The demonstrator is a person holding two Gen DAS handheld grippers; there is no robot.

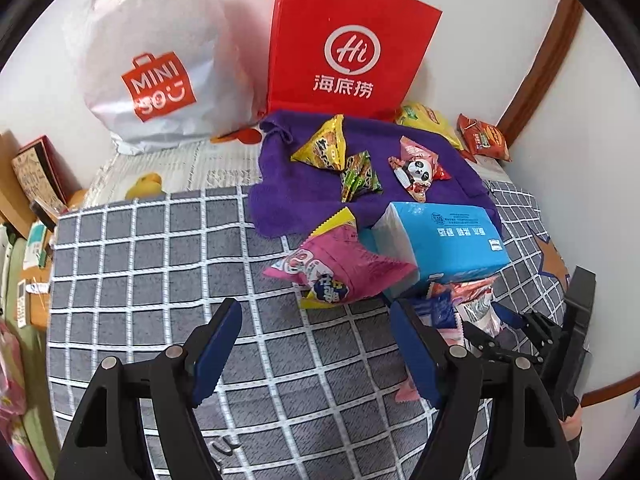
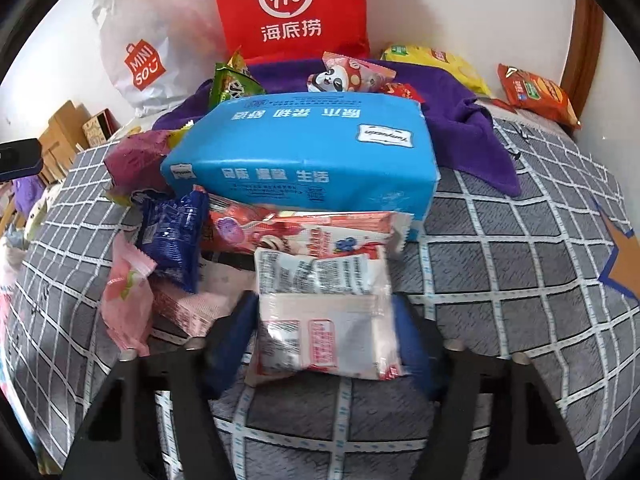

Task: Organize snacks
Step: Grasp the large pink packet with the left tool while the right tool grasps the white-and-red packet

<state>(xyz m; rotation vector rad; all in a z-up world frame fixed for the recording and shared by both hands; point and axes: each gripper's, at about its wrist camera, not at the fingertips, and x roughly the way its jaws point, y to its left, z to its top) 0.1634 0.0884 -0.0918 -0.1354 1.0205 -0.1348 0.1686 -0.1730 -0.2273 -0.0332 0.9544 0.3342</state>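
Note:
Snack packets lie scattered on a grey checked bedcover [image 1: 160, 280]. My left gripper [image 1: 316, 332] is open and empty above the cover, left of a pink snack bag [image 1: 340, 268]. My right gripper [image 2: 326, 332] is shut on a white-and-red snack packet [image 2: 324, 320]. It also shows at the right of the left wrist view [image 1: 532, 328]. In front of it lie a blue packet [image 2: 172, 236], a pink candy packet [image 2: 124, 296] and red packets [image 2: 280, 232] against a blue tissue pack [image 2: 304, 160]. A panda packet [image 1: 418, 170] and yellow and green packets [image 1: 324, 146] lie on a purple towel [image 1: 288, 196].
A red Haidilao paper bag [image 1: 348, 40] and a white Miniso bag [image 1: 152, 60] stand against the back wall. A yellow chip bag [image 2: 436, 60] and an orange-red bag [image 2: 536, 94] lie at the back right. Boxes [image 1: 36, 172] and clutter sit off the left edge.

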